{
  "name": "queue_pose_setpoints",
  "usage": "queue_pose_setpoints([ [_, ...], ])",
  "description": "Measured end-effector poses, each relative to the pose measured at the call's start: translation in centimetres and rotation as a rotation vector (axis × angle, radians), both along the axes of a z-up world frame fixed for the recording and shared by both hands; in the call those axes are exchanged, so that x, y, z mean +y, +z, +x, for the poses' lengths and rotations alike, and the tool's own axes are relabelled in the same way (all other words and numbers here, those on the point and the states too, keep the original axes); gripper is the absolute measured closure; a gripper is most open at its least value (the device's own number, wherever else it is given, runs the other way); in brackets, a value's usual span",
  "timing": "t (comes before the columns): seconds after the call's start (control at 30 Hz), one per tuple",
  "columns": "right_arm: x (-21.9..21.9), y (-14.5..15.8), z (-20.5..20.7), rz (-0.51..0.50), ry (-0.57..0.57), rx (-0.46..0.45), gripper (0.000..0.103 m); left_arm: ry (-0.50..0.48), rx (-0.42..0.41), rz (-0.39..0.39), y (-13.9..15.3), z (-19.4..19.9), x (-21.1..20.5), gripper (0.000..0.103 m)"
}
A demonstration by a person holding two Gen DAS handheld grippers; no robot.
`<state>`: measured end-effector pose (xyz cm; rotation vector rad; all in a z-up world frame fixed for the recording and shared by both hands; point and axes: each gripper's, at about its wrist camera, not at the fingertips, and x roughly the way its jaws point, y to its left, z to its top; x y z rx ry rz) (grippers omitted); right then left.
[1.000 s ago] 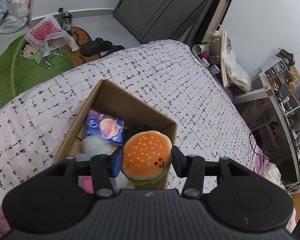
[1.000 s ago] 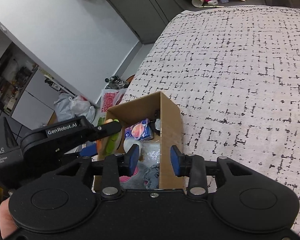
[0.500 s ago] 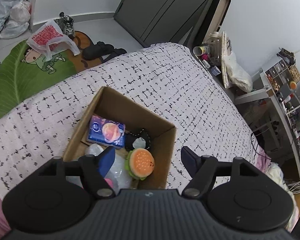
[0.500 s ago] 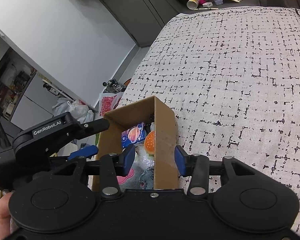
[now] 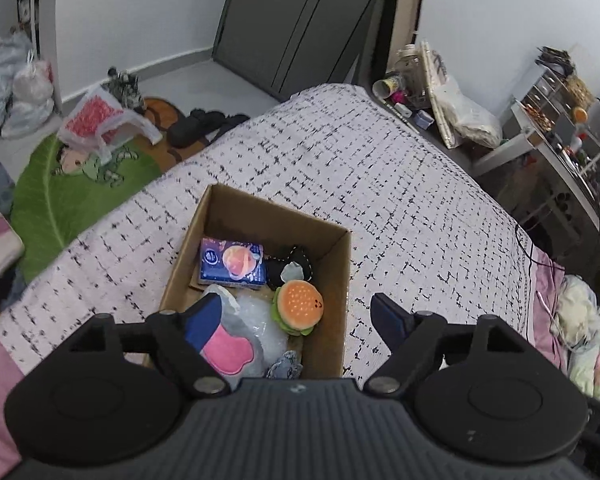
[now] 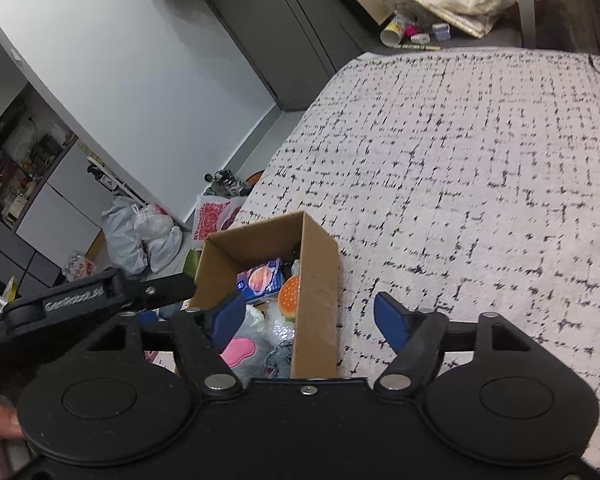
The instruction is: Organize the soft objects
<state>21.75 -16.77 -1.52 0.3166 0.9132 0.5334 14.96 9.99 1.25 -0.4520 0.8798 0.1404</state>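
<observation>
The box (image 5: 332, 276) was matt brown cardboard. The burger (image 5: 298, 307) was soft plush. A glossy packet (image 5: 233, 263) lay inside. The bedspread (image 5: 380, 184) was coarse woven cloth.

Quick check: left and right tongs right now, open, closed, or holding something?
Left tongs: open, just widened, empty; burger plush lies in the cardboard box.
Right tongs: open, just widened, holding nothing.
</observation>
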Motion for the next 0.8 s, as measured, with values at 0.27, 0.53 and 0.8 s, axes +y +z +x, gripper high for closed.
queue_pose_setpoints([
  [0.27,-1.5,1.3,-1.7,-0.021,-0.021,-0.060,0.017,-0.024,-0.050,0.090,1.9,-2.3,-1.1,0.017],
  [0.53,-3.4,2.9,-3.3,-0.041,-0.081,-0.124,0.006,-0.073,-0.051,0.178,2.9,-3.9,-2.8,0.015],
  [0.8,-5.1,3.5,-5.4,-0.047,-0.096,-0.163,0.001,-0.121,-0.080,0.242,3.9,-5.8,-4.8,0.011],
])
